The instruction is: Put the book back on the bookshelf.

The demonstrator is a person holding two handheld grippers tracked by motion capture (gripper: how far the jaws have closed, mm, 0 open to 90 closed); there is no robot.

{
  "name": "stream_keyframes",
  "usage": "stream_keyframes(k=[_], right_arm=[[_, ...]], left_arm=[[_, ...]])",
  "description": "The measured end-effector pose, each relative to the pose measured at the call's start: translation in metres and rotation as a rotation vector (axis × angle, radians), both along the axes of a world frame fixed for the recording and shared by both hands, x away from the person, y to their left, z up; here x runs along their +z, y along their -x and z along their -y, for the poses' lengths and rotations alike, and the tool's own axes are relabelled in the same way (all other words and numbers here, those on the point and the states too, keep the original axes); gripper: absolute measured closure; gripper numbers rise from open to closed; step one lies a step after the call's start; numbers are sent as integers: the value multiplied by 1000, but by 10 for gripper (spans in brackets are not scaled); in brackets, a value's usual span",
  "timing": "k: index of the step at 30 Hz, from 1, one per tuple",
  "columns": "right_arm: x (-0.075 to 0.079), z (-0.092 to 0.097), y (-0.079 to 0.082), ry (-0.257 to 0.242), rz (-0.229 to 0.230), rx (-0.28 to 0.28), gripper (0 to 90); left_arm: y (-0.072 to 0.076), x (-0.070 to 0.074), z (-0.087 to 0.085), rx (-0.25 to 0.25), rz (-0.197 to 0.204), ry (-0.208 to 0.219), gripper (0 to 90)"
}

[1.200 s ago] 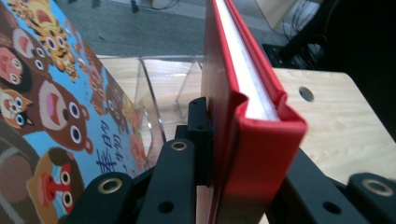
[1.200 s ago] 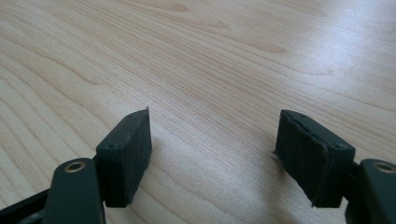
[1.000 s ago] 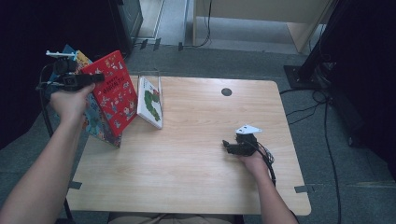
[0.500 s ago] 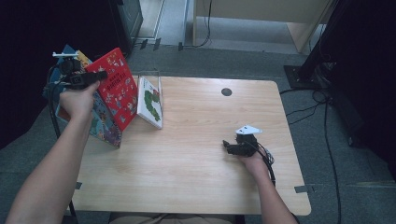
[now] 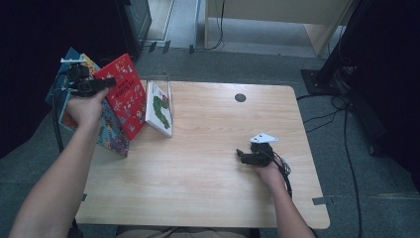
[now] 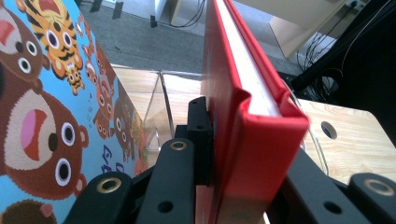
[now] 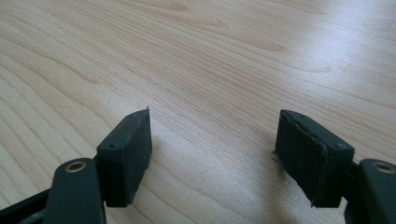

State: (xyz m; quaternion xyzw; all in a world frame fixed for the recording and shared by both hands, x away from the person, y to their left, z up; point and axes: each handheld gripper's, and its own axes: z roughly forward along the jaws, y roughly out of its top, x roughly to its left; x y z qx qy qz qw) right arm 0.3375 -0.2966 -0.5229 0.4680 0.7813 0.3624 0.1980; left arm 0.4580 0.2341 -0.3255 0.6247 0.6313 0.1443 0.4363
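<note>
My left gripper (image 5: 105,82) is shut on the top edge of a red hardcover book (image 5: 125,94), held upright off the table's left edge. In the left gripper view the red book's spine (image 6: 254,116) sits clamped between the black jaws of the left gripper (image 6: 247,154). A blue picture book (image 6: 51,116) with bears and a tiger leans just beside it. A white book with a green caterpillar (image 5: 161,108) stands in a clear holder (image 5: 168,82). My right gripper (image 5: 241,155) rests on the table, open, with nothing between the pads (image 7: 128,156).
The wooden table (image 5: 198,173) has a round cable hole (image 5: 240,97) near its far edge. More picture books (image 5: 111,136) lean in a stack off the left edge. Cables (image 5: 346,129) run across the floor at the right.
My left hand has sunk slightly with the red book still gripped. The right gripper has stayed in place on the table.
</note>
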Motion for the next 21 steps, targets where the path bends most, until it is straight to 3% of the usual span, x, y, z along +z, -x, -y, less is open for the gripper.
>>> stream_keyframes(k=[12,16,21], right_arm=[[0,0,0,2,0,1,275],[0,0,0,3,0,2,276],[0,0,1,4,2,4,280]], left_arm=[[0,8,-8,-19,-80,50,748],[2,18,-9,-28,-87,24,724],[-1,22,-11,-66,-160,-6,694]])
